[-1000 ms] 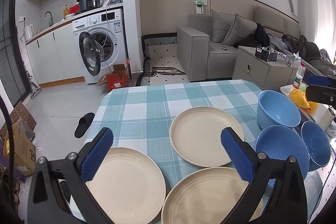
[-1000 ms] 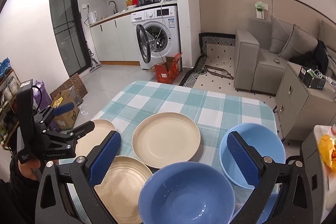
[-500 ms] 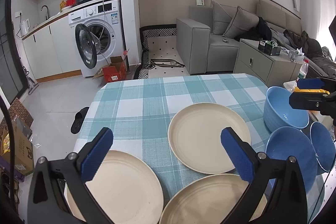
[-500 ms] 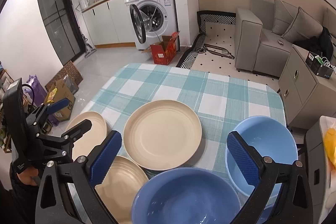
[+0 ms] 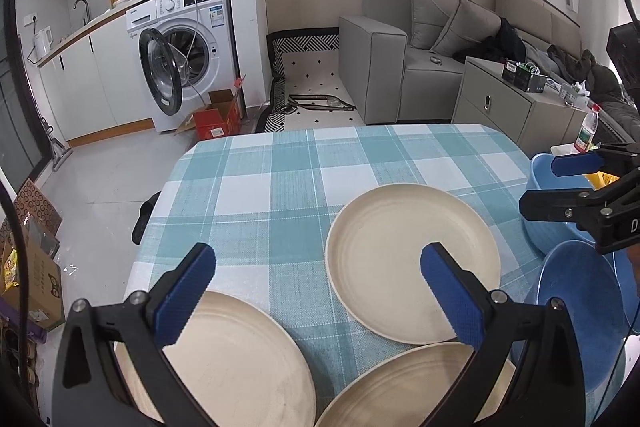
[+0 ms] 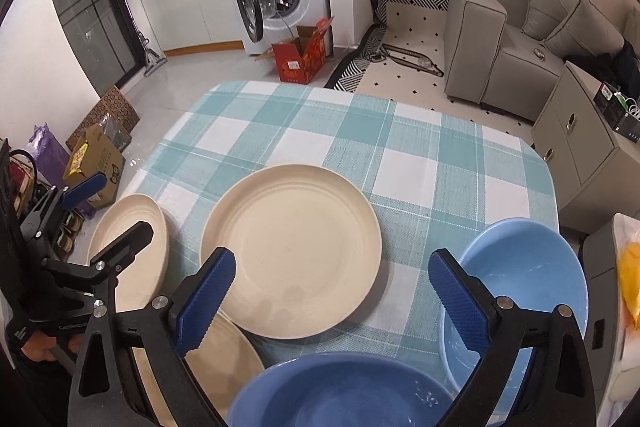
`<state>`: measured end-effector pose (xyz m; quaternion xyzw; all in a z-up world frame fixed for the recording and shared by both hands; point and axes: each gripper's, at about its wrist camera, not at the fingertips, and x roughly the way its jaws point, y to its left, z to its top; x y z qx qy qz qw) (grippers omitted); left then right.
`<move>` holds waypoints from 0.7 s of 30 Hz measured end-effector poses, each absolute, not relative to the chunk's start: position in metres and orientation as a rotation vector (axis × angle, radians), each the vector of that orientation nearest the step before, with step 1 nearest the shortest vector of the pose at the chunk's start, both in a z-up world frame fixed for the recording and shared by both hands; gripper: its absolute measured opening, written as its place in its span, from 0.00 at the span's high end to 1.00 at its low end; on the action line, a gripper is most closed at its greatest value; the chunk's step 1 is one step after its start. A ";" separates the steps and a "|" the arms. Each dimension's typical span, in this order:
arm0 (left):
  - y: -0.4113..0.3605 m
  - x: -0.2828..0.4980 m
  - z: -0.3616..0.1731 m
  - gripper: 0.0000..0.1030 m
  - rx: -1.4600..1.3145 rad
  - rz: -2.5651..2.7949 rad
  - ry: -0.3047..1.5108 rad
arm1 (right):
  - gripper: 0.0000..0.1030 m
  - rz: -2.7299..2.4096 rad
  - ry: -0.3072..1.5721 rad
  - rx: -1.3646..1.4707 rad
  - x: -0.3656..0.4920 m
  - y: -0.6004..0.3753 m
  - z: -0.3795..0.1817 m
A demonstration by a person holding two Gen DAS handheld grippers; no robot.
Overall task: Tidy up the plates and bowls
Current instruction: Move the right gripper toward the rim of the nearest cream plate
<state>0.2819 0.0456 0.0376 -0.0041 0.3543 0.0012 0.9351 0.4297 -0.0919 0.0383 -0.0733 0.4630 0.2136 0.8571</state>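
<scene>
Three cream plates lie on the checked tablecloth (image 5: 288, 179): a far one (image 5: 412, 259), a near left one (image 5: 236, 363) and a near right one (image 5: 404, 387). My left gripper (image 5: 316, 291) is open and empty above the near plates. In the right wrist view the far plate (image 6: 292, 251) lies ahead, a dark blue bowl (image 6: 340, 395) sits just under my open, empty right gripper (image 6: 332, 303), and a light blue bowl (image 6: 528, 279) stands to its right. The right gripper also shows in the left wrist view (image 5: 576, 183), over the light blue bowl (image 5: 560, 223).
A grey cabinet (image 5: 516, 111) and sofa (image 5: 424, 63) stand beyond the table's right side. A washing machine (image 5: 188, 51) with its door open and a red box (image 5: 216, 119) are on the floor to the far left. A bottle (image 5: 586, 131) stands right of the table.
Both grippers have moved lower and closer over the table, so the plates and bowls look larger. Nothing on the table has moved. Both grippers stay open.
</scene>
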 end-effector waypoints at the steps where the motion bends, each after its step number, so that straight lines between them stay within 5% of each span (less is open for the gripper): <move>1: 0.045 0.285 0.035 0.00 -0.007 0.000 0.734 | 0.04 0.450 0.983 -0.159 0.432 -0.090 0.035; 8: 0.042 0.299 0.018 0.02 0.003 -0.001 0.786 | 0.18 0.435 1.052 -0.163 0.450 -0.083 0.017; 21: 0.036 0.321 -0.012 0.19 -0.003 -0.026 0.894 | 0.26 0.394 1.196 -0.201 0.475 -0.073 -0.028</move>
